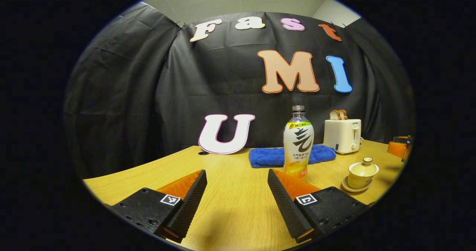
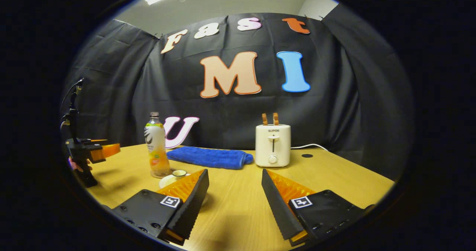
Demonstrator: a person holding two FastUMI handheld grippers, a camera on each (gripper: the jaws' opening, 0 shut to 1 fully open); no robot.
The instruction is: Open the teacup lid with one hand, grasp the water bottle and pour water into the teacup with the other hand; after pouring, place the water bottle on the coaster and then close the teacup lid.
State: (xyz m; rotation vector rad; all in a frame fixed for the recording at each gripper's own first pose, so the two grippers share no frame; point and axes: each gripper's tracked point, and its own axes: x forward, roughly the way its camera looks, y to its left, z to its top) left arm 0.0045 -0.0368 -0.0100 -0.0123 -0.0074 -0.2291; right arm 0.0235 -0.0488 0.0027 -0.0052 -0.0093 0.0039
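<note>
Left gripper (image 1: 237, 191): you held its fingers spread wide with nothing between them, low over the near edge of the table (image 1: 238, 214).
Right gripper (image 2: 235, 191): you held it just as wide apart and just as empty, above the table's near edge.
Bottle (image 1: 298, 143): it stood upright, neck straight up and no cap showing, ahead of your left gripper and a little toward its right finger, near the middle of the table.
Teacup (image 1: 362, 173): it sat on its saucer with the lid on, further toward the table's right edge in the left gripper view; in the right gripper view it lay just behind that gripper's left finger, partly hidden.
Key relation: the right gripper was much the nearer to the teacup, and the left gripper faced the bottle almost head-on, so lid to the right and bottle to the left looked the natural split.
Progress: judging by the closed lid and the free bottle, you had not begun any step.
Coaster: I could not make one out.
Counts: one bottle, one teacup, one blue towel (image 1: 275, 156), one toaster (image 1: 342, 135) with two slices in it, two grippers.
Back edge: the towel and toaster sat behind the bottle.
</note>
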